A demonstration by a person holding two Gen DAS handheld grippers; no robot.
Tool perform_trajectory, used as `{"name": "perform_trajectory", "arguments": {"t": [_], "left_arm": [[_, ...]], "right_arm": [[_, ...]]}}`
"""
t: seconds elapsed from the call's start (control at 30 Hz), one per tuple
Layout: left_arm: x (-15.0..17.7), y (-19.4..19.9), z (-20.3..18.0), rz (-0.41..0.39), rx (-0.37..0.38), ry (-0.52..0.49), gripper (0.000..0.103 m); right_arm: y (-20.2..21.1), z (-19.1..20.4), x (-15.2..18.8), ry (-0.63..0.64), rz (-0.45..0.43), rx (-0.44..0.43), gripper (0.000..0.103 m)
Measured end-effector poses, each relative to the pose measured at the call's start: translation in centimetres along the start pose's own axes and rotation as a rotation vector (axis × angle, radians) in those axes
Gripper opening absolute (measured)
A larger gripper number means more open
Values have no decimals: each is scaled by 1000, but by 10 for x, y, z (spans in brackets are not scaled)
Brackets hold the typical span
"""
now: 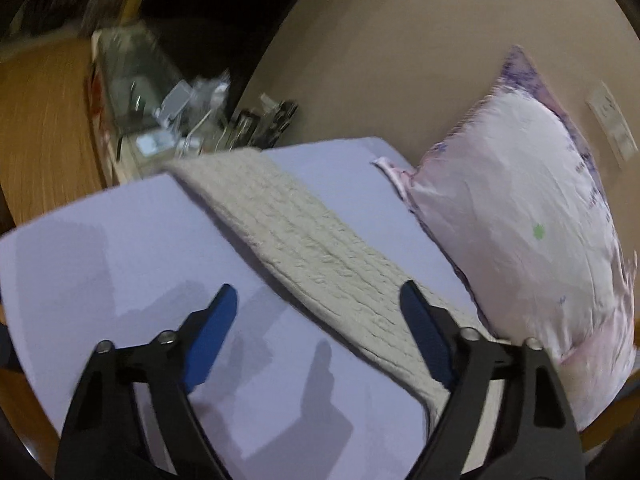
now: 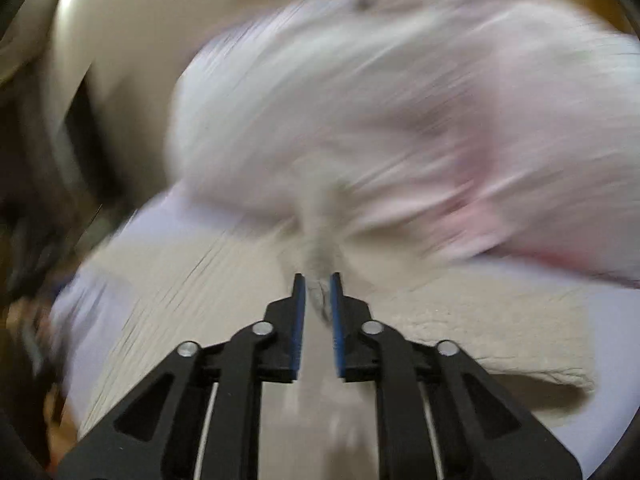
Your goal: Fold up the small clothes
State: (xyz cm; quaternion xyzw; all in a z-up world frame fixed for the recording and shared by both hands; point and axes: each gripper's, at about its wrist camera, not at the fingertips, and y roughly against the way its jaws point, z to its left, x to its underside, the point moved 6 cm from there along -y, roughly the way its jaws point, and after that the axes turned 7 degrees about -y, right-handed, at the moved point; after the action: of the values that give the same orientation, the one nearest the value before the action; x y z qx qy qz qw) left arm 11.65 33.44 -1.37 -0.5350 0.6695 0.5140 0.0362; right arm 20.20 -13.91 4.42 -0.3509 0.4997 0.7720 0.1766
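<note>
Left gripper (image 1: 318, 296): black two-finger frame with blue pads, fingers spread wide, nothing between them. It hangs above the pale lavender sheet-covered surface (image 1: 120, 248); its shadow falls on the sheet below. The right-hand blue pad (image 1: 424, 332) sits over the near edge of the cloth, though whether it touches cannot be told.

Cream ribbed knitted cloth (image 1: 296, 232): a long flat band lying diagonally across the lavender surface, from the far left edge toward the near right, passing under the left gripper's right finger. Its right side runs just beside the pillow.

Pale pink and white pillow with purple print at its far corner (image 1: 528, 208): rests on the right part of the surface, leaning toward the beige wall (image 1: 400, 40).

Right gripper (image 2: 318, 284): same black frame and blue pads, fingers drawn close together with a narrow slot left between them. A bunched ridge of the cream cloth (image 2: 200, 280) rises into that slot at the tips and appears pinched there. The view is heavily smeared by motion, so the grip is not sharply shown. The cloth spreads flat to either side of the fingers, with the pink-white pillow (image 2: 400, 100) just beyond.

Cluttered items on a wooden unit (image 1: 168, 100): far left, blurred, not identifiable
</note>
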Motion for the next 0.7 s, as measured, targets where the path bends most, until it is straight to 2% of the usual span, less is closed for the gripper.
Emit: {"name": "perform_trajectory", "arguments": {"t": [0.07,0.13,0.2,0.3,0.37,0.4,0.43,0.47,0.5,0.53,0.6,0.67,0.7], "left_arm": [[1,-8,8,28,1,42,76],[2,-18,18,55,14,97,72],[-5,-20,22,45,25,128,71],[-17,-29,31,39,44,189,65],[-25,-36,39,29,46,233,57],[-30,-39,46,27,43,258,48],[-34,-42,51,28,34,272,34],[-38,-45,55,35,15,282,26],[-44,-49,59,54,-26,280,13],[-49,-51,57,64,-49,267,10],[-65,-41,30,27,-81,165,8],[-78,-23,-20,-40,-86,-2,7],[-79,-7,-68,-92,-58,-153,7]], "right_arm": [[-7,21,17,22,42,-31,56],[6,23,17,14,-8,-18,72],[20,7,8,-28,-52,-1,74],[38,-16,11,-104,-66,7,77],[43,-36,12,-138,-77,25,77],[51,-41,11,-152,-91,28,78],[61,-52,10,-180,-119,29,81],[64,-60,6,-194,-133,31,83],[73,-70,3,-214,-156,36,84],[80,-77,2,-227,-175,44,84],[92,-94,2,-252,-200,63,85],[99,-110,3,-281,-210,76,85],[99,-114,3,-290,-211,78,85]]}}
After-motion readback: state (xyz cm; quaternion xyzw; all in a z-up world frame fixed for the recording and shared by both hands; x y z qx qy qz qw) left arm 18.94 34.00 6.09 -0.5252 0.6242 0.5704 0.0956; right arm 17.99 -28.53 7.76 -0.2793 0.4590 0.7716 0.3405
